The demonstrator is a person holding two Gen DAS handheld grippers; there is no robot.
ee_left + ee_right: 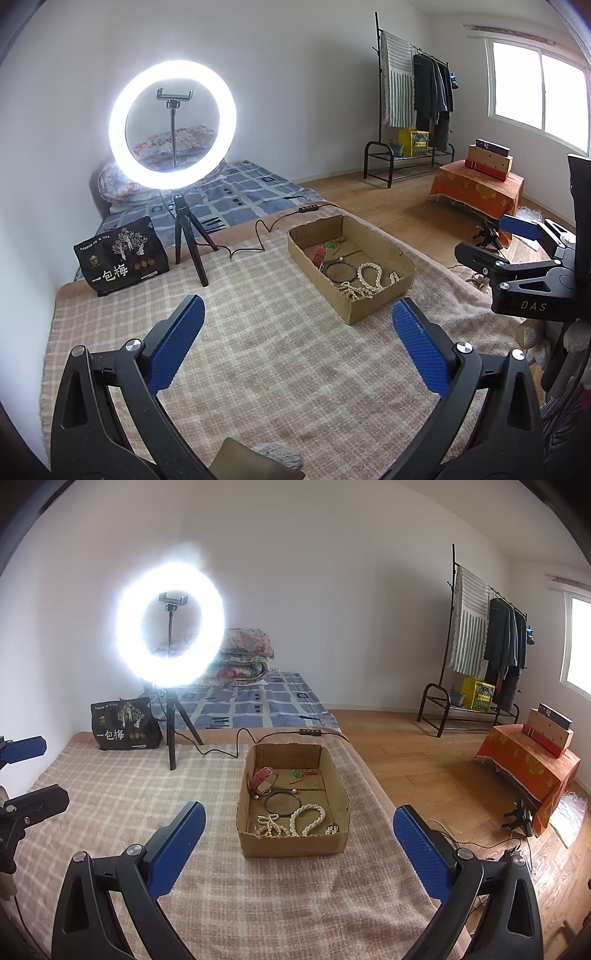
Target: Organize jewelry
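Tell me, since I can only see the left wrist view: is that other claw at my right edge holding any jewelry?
Observer: No. The right claw is open and empty, its fingers wide apart above the checked blanket.
Operator: What is the reddish thing in the box?
Observer: From the right wrist view it is a pink strap curled into a loop, near the left wall of the cardboard box.
Operator: What is behind the ring light?
Observer: A stack of folded floral quilts lies on the bed, showing beside the ring light rather than through it.
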